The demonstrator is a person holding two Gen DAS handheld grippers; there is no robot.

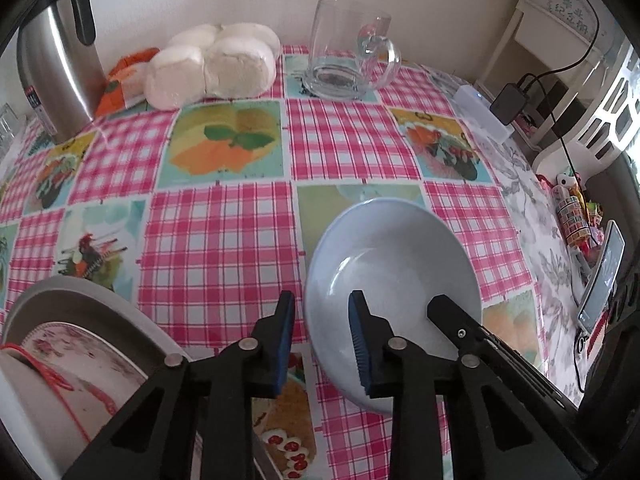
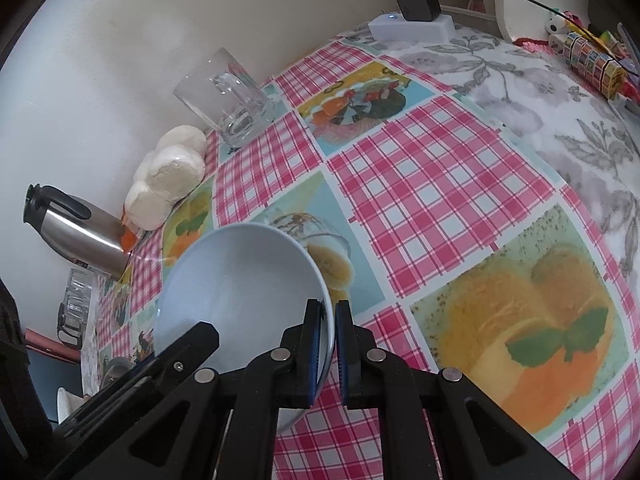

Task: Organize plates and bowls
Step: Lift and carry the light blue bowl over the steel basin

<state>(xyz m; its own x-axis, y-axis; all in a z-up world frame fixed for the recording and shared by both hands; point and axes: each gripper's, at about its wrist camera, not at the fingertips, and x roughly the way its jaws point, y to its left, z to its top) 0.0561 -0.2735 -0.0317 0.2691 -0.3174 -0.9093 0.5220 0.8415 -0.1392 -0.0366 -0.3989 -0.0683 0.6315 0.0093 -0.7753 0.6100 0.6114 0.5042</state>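
Right now the right claw [image 2: 334,354] is clamped on the near rim of the pale blue bowl [image 2: 240,292], one pad inside the wall, one outside; bowl sits tilted, mouth opening away and to the claw's left

Left claw [image 1: 320,344] straddles the opposite rim of the same bowl [image 1: 392,280], jaws narrow, right pad inside, left pad outside, but a visible gap remains, so not gripping as far as I can tell

Key relation: bowl hangs between the two claws, right one carrying it. Down-left of the left claw is the plate stack [image 1: 80,344], grey rim over a floral plate with a red string across it, likely the drop target, so left side is nearer

Bowl looks smooth glazed ceramic, round, thin rim, slippery under rubber pads I'd guess

Counter [image 1: 224,240] wears a glossy pink-check cloth with fruit panels. Further out: clear glass mug [image 1: 348,52], wrapped white buns [image 1: 216,64], steel kettle [image 1: 60,64] against the wall
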